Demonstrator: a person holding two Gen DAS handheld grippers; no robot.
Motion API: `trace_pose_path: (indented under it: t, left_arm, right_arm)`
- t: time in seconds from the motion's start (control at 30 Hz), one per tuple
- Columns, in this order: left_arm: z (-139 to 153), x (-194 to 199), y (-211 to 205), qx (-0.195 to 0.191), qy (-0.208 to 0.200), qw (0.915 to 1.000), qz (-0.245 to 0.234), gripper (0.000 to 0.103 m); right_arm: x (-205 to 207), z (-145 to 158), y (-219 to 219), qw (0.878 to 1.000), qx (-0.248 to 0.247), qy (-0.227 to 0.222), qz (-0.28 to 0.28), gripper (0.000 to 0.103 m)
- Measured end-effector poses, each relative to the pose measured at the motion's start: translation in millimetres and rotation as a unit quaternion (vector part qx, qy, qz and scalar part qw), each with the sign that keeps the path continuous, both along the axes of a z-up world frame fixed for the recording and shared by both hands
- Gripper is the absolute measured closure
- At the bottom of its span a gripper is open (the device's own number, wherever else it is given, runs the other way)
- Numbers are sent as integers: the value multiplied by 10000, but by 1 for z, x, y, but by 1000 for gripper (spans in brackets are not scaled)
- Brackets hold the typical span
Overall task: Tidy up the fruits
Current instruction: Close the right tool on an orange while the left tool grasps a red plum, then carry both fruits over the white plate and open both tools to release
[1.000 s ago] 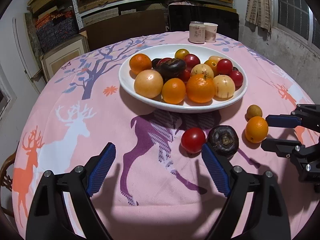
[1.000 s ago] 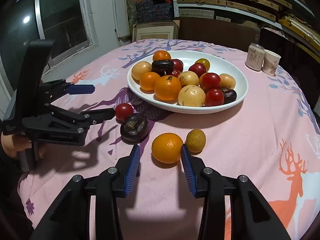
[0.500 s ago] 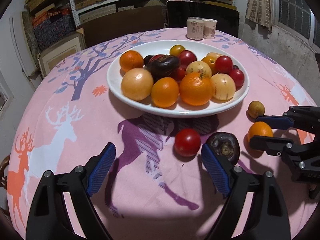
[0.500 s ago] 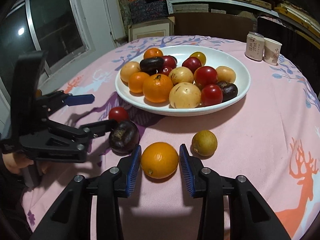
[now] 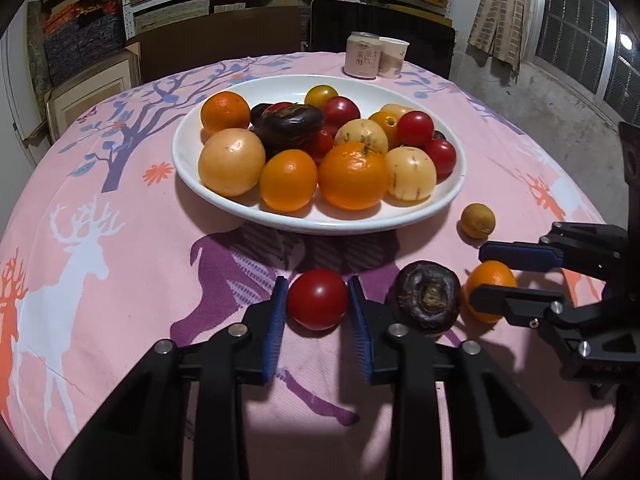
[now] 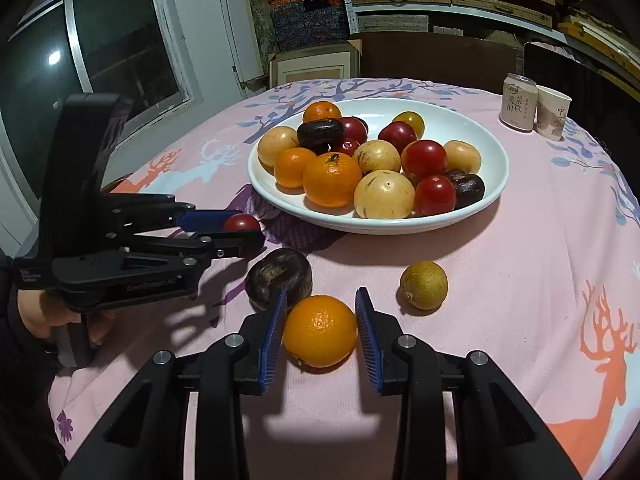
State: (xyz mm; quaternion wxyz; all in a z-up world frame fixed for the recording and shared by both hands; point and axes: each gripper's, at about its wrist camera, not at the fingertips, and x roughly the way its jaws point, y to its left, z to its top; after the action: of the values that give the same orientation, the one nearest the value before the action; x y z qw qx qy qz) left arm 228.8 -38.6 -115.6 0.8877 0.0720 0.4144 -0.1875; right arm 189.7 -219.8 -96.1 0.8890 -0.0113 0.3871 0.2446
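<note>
The left gripper [image 5: 318,300] has its blue-padded fingers [image 5: 276,320] closed in on either side of a red tomato [image 5: 318,299] that sits on the bench [image 5: 120,300]; the pads look to be touching its flanks, though firm contact cannot be told. The tomato is round, with no long axis to read. The right gripper [image 6: 320,330] likewise brackets an orange [image 6: 320,331] with its fingers [image 6: 366,336] narrowed to the fruit's width, the left pad against it and a sliver of gap at the right pad. The orange rests on the bench with its stem dimple low and toward the camera.

Both grippers reach nearly level over the cloth, roughly side by side and angled toward each other. A dark purple fruit [image 5: 426,298] lies between tomato and orange, its stem scar turned up toward the left wrist camera. A small brownish-yellow fruit [image 6: 423,285] lies just right of the orange, pointed end to the left. Beyond them stands the white plate [image 5: 320,224] heaped with fruit. The hand [image 6: 44,316] grips the left tool's handle from below.
</note>
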Motion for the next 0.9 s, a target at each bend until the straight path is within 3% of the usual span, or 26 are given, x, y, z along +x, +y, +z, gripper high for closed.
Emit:
trace_pose_path:
  t: [0.07, 0.2, 0.3, 0.33, 0.4, 0.57, 0.9]
  left_arm:
    - [0, 0, 2, -48, 23, 10000, 4, 73]
    - [-3, 0, 1, -34, 126, 9999, -59, 73]
    - [-4, 0, -1, -7, 146, 9999, -85, 71]
    - [-4, 0, 0, -16, 145, 9999, -80, 71]
    - [-3, -1, 0, 7, 118, 9999, -48, 71]
    - [2, -6, 0, -15, -36, 10000, -43, 73]
    - [18, -10, 23, -523, -244, 9981, 210, 73]
  right_arm:
    - [2, 0, -3, 10000, 73, 50, -37, 67]
    - [6, -9, 5, 9993, -159, 342, 15, 45]
    - [3, -9, 9, 9992, -277, 295, 61, 45]
    - [3, -9, 9, 9992, -289, 285, 41, 46]
    - [1, -8, 6, 9994, -217, 254, 38, 66]
    - [-3, -3, -1, 9999, -86, 82, -41, 66]
    - [-9, 10, -18, 9984, 438, -243, -259, 66]
